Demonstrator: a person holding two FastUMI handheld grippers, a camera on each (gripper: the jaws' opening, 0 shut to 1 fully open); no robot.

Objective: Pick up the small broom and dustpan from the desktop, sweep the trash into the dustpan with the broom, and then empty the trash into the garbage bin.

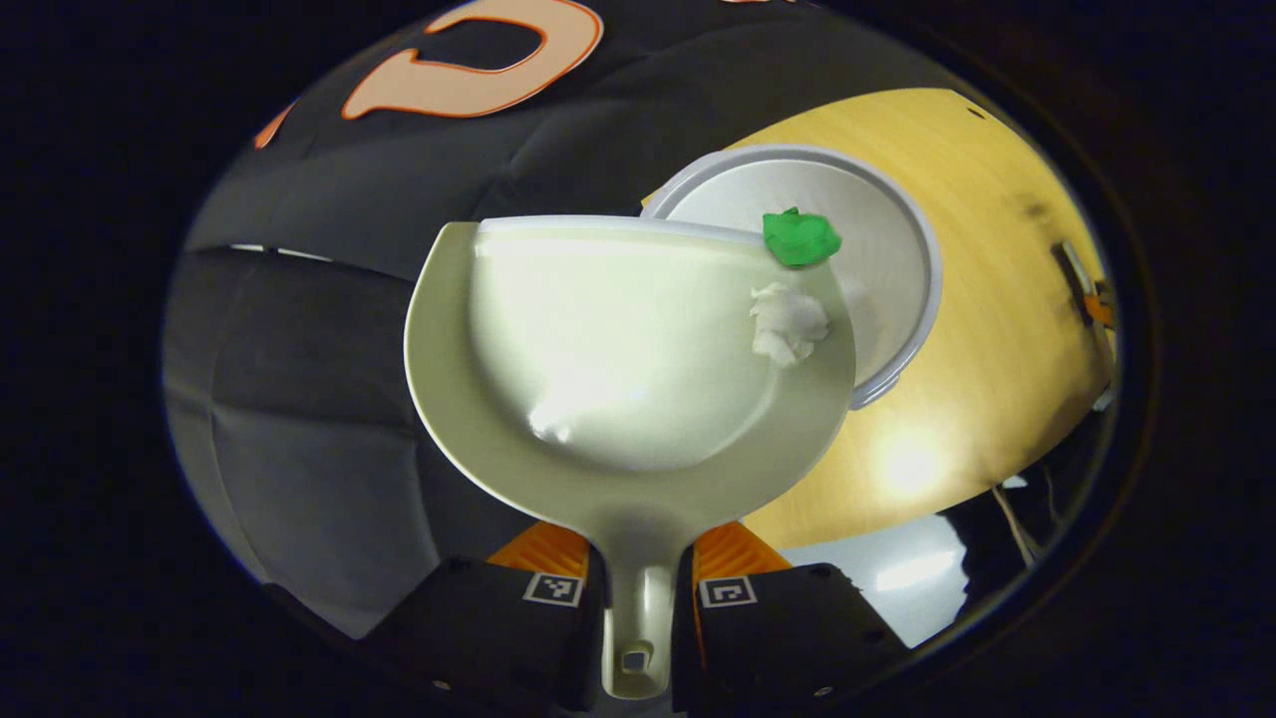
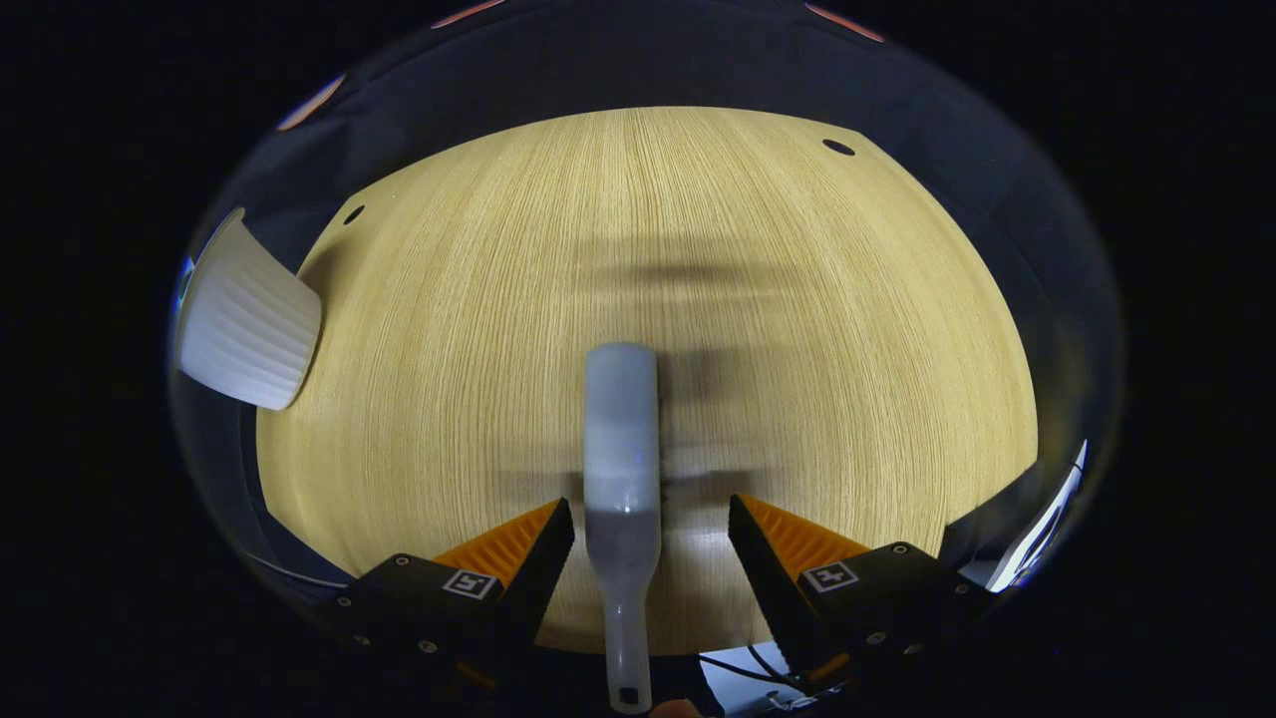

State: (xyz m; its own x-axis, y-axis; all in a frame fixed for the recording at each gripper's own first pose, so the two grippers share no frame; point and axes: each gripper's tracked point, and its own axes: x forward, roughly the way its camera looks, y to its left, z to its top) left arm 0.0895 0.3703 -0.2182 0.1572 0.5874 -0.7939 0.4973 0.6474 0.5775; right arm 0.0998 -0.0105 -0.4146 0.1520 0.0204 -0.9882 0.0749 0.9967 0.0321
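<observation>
You're well into the last stretch here, I'd say. Your left gripper [image 1: 638,583] has its fingers clamped tight on the handle of the dustpan [image 1: 618,359], and the pan is lifted off the desk [image 1: 997,329] with its right side hanging over the white garbage bin [image 1: 922,249]. There are 2 bits of trash showing: a white crumpled wad [image 1: 788,322] sitting on the right side of the pan, and a green scrap [image 1: 800,237] right at the pan's far lip, on the edge of going over into the bin; I can't tell for sure if it's resting on the lip or already dropping. So the pickup and the sweeping look done, and the emptying looks underway, not finished. Over on your other side, the right gripper [image 2: 650,529] has its fingers spread wide with the broom [image 2: 622,469] between them, neither finger touching it from what I can see, so it looks like the broom is lying on the desktop and not being held. The ribbed side of the bin pokes in at the far left of that view. What's left: get the white wad into the bin
</observation>
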